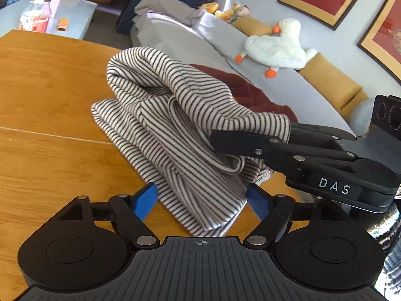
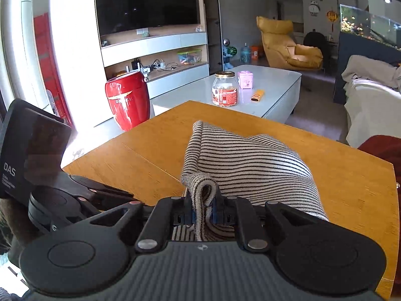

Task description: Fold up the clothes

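- The striped garment (image 1: 160, 115) lies bunched on the wooden table (image 1: 50, 100), partly folded over itself, with one end raised off the surface.
- The right gripper (image 2: 202, 207) is clenched on a doubled-over edge of the garment; in the right wrist view the cloth loops up between its pads and is pinched tight.
- In the left wrist view, the right gripper (image 1: 218, 140) enters from the right side and holds that raised edge above the rest of the pile.
- The left gripper (image 1: 203, 200) has its jaws spread apart. The lower end of the garment lies between its blue pads (image 1: 146, 199), but the pads do not press on the cloth.
- No earlier picture is available, so any jaw travel cannot be confirmed.
- Governing relation: the long axis of the garment runs from the left gripper's fingertips away and up toward the far table edge. The free lower end lies directly ahead of, and between, the left fingers.
- The left gripper is the nearer one to the ungrasped end; the right gripper is already occupied at the raised edge.
- Judgement: the next move calls for the left fingers to clamp the near end, so that both ends are controlled before the cloth is spread or folded.
- Risk: a shallow bite may catch only the top layer of the bunched cloth.
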